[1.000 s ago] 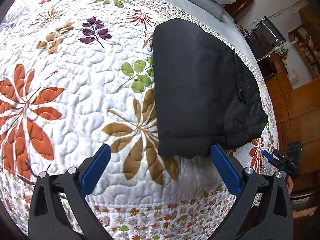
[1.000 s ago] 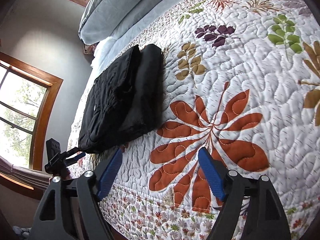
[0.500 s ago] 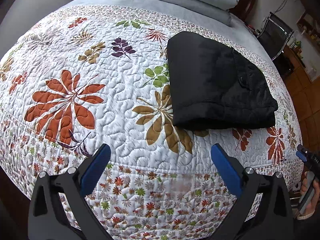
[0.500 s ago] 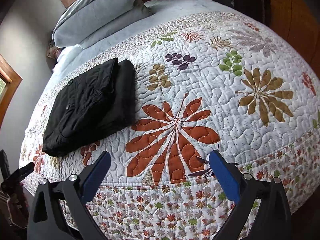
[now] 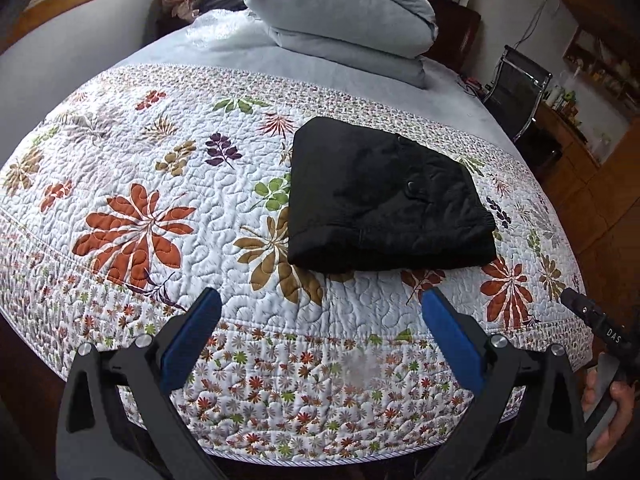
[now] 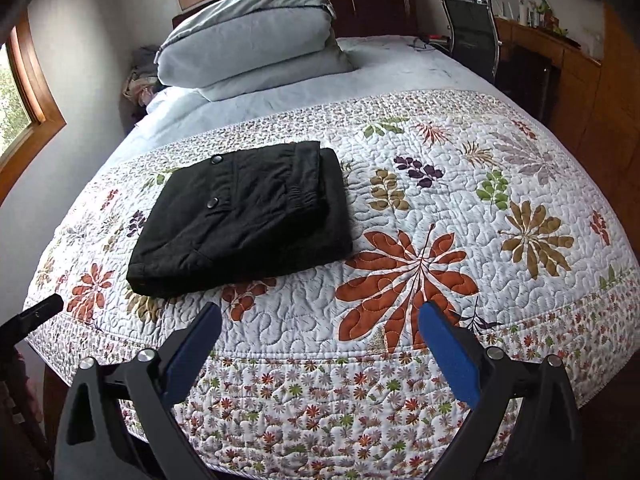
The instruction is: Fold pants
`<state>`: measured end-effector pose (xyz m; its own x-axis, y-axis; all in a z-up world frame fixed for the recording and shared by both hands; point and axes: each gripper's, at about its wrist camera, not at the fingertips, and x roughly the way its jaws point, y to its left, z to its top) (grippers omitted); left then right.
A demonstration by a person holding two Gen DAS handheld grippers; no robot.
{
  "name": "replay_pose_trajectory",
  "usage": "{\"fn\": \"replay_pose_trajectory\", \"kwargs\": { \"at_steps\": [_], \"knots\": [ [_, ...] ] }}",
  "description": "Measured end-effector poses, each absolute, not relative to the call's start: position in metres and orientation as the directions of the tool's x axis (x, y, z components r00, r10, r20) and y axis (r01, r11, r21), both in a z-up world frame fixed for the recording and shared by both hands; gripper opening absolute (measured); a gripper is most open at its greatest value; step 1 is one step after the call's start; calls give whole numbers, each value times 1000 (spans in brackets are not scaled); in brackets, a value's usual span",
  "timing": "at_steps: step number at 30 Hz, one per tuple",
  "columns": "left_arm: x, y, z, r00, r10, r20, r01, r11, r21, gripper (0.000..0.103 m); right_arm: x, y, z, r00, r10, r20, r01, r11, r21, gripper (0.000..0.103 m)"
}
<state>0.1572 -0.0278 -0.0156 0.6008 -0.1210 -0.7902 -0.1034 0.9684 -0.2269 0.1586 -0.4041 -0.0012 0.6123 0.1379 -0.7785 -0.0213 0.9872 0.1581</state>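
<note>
Item: black pants. Folded into a compact rectangular bundle, lying flat on the quilt. The waistband with gathered elastic and two dark snap buttons lies uppermost. The bundle sits in the near half of the bed, between the floral border and the plain grey sheet. Nothing touches it.

Item: left gripper. Held off the foot of the bed, pointing forward over the quilt's flowered edge. Its blue-padded fingers stand wide apart with nothing between them. The pants lie ahead of it, slightly right of centre, well clear of the tips.

Item: right gripper. Held likewise off the foot of the bed, pointing up the mattress. Its blue fingers are spread wide, gripping nothing. The pants lie ahead and to its left, apart from the tips; a large rust-red leaf print lies just beyond the right-hand finger.

Item: right hand. Partly seen at the lower right edge of the left wrist view, wrapped round a black handle; most of it is cut off by the frame.

Item: folded grey duvet. Stacked at the head of the bed, against the dark headboard.

Item: black office chair. Stands beside the bed near the wooden cabinets.

Item: wood-framed window. On the wall to the bed's left.
</note>
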Motion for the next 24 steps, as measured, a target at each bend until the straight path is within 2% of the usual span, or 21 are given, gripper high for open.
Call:
{"fn": "replay_pose_trajectory", "kwargs": {
  "at_steps": [5,15,24],
  "knots": [
    [141,-39,12,653,-67,-755,-73,986,-151,100,146,-391,22,652,130,-747,-34,989,143,99],
    [113,-71,58,730,-42,-682,8,999,-54,100,127,-382,50,700,116,-705,-26,990,138,99],
    [104,-75,71,754,-39,-656,4,998,-55,100,116,-379,65,732,91,-675,-20,993,113,99]
  ]
}}
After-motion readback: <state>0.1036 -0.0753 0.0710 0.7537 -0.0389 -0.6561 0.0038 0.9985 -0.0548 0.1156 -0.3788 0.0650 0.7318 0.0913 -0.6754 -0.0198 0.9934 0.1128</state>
